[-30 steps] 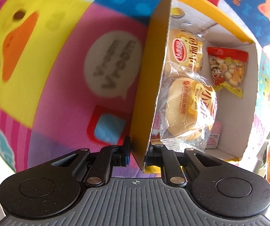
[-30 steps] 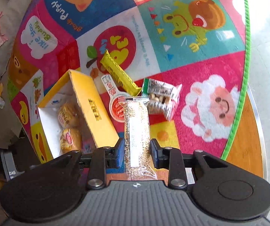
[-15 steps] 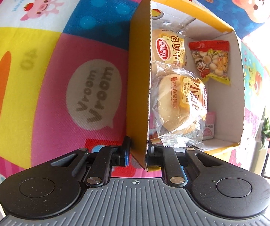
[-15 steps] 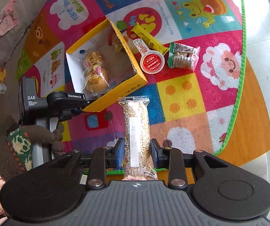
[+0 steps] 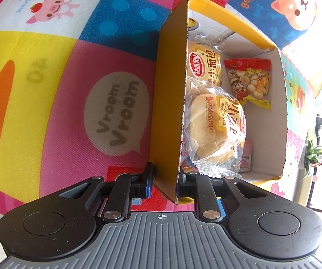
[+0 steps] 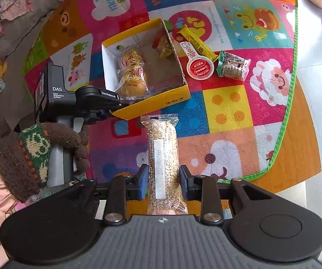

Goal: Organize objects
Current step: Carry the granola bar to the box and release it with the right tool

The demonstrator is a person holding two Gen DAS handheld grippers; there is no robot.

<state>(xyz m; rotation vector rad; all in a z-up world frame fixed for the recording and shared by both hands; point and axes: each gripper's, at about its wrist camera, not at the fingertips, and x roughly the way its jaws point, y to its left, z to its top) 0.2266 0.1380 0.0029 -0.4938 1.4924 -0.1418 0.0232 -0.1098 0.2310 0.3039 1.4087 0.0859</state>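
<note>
Trouble could come from two spots, so watch both. Your left gripper (image 5: 163, 185) is pinched onto one thin wall of the yellow box (image 6: 174, 97), with one finger outside and one inside. That wall is only cardboard. If you pull or twist, the wall may bend or slip out, and the box could tip and spill the two wrapped buns (image 5: 214, 130) and the red snack bag (image 5: 248, 80) inside it.

Your right gripper (image 6: 163, 182) is squeezed onto the long seed bar (image 6: 162, 157), which hangs in the air over the mat (image 6: 228, 109), near the box's closest wall but not over the opening. The wrapper looks slippery, and you hold it near one end, so I think it might droop or slide out if you swing fast.

The buns fill one side of the box. Drop the bar on top of them and it may roll or stick up over the rim. The empty side looks safer.

The yellow stick pack (image 6: 194, 41), the round red lid cup (image 6: 199, 67) and the green pack (image 6: 233, 66) lie on the mat just beside the box, so don't knock them.
</note>
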